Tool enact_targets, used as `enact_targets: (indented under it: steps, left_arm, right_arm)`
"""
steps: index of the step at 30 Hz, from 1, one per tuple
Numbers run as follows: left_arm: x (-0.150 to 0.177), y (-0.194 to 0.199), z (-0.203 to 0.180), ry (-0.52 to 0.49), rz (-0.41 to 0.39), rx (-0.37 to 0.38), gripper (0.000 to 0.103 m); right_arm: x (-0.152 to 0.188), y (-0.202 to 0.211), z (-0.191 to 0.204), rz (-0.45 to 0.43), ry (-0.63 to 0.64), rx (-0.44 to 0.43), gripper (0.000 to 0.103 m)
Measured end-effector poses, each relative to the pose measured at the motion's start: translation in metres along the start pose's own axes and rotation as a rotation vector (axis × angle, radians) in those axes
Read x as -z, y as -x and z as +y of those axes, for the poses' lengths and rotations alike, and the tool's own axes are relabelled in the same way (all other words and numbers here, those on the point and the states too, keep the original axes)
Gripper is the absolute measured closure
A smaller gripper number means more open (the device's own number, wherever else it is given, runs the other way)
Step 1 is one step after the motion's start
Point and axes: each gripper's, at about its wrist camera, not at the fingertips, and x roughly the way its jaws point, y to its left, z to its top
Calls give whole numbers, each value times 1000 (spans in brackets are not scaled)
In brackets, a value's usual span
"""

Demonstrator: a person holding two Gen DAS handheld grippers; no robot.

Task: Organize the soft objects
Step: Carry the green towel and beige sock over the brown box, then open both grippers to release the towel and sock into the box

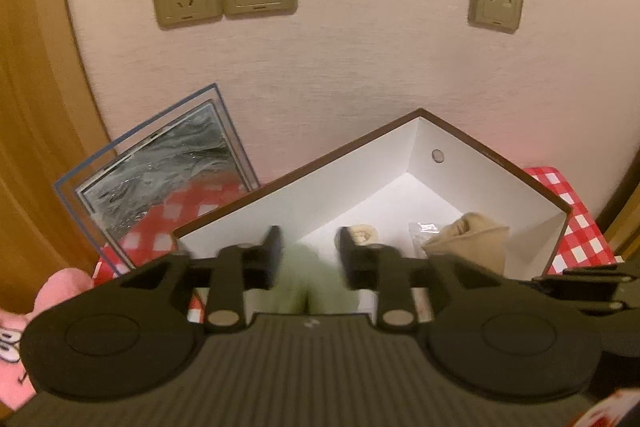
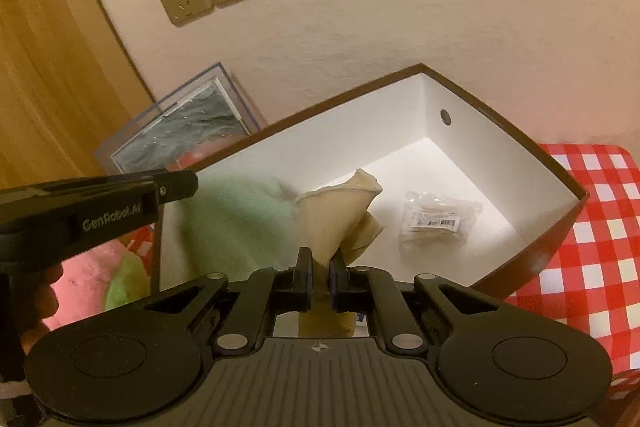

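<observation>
The beige cloth (image 2: 340, 211) is hanging over the near edge of the white-lined box (image 2: 452, 147), and I am pinching it in my right gripper (image 2: 320, 279), jaws nearly closed on the fabric. My left gripper (image 1: 308, 259) is hovering at the box's near left edge with jaws wide apart, a blurred pale green soft item (image 1: 316, 279) showing between them, ungripped. A clear plastic packet (image 2: 436, 219) is lying on the box floor toward its right wall. The box is sitting on a red checked tablecloth (image 2: 580, 239); something pink and plush (image 1: 24, 307) is resting at the cloth's left edge.
</observation>
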Motion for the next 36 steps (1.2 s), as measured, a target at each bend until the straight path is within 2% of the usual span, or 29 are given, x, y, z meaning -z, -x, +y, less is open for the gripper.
enact_targets:
  steps: [4,11,13,14,16,17,24,36]
  left_arm:
    - [0,-2,2,-27,12,-21,63]
    - [7,-7,17,3,70,-46,62]
    - [10,-4,22,19,78,-47,60]
    - [11,-2,24,26,78,-48,57]
    - [14,3,26,36,79,-49,55]
    - [15,5,27,40,78,-50,54]
    - [28,32,25,72,85,-27,52]
    - [66,112,4,51,90,-36,50]
  right_arm:
    - [-4,-3,-2,-4,-5,5,95]
    - [-12,-7,2,-30,1,-18,94]
    - [-13,-8,5,-48,3,-22,84]
    - [-14,-8,5,-60,4,-28,71]
    - [-15,-7,5,-80,0,-34,52]
    - [-16,-5,5,-90,1,-32,50]
    - [-6,20,15,-104,48,-23,50]
    - [59,105,36,-144,194,-48,50]
